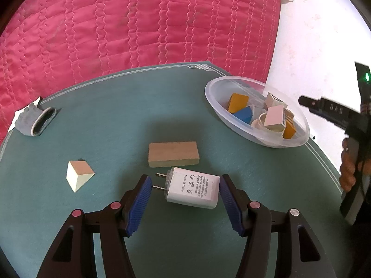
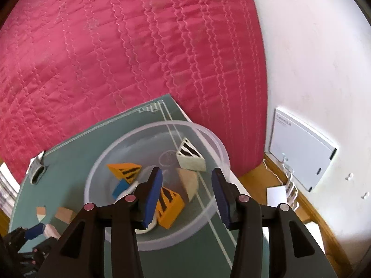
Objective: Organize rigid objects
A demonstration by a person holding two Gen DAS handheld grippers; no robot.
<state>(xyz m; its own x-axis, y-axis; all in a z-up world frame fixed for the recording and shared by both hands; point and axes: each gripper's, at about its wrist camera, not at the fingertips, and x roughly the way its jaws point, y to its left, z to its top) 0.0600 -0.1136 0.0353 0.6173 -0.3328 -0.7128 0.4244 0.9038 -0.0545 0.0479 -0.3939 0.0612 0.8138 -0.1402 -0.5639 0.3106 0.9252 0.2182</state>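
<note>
A: What is the left gripper [image 1: 185, 192] doing?

B: It is pointing down at the teal tabletop [image 1: 104, 125], and its blue fingers [image 1: 139, 203] are bracketing a white power adapter [image 1: 193, 187]. The left pad is sitting at the tips of the prongs and the right pad is lying against the adapter's end, so it is looking like a light hold across its length, though I cannot tell how firmly it is pressing.

A: And what is lying nearby?

B: A plain wooden block [image 1: 173, 154] is lying just beyond the adapter, and a pale wooden wedge [image 1: 78, 176] is sitting well apart to the left. A grey rolled sock [image 1: 38, 121] is resting near the far left edge.

A: Where is the right gripper [image 2: 187, 194] hanging?

B: It is hovering over the clear plastic bowl [image 2: 215, 143], its fingers [image 2: 153, 192] standing moderately apart with nothing between them. Inside the bowl, orange striped wedges [image 2: 170, 208], a white striped wedge [image 2: 191, 156], a plain wooden wedge [image 2: 189, 181] and a blue block [image 2: 120, 188] are lying together.

A: And behind everything?

B: A pink quilted bedspread [image 2: 127, 58] is filling the background.
</note>
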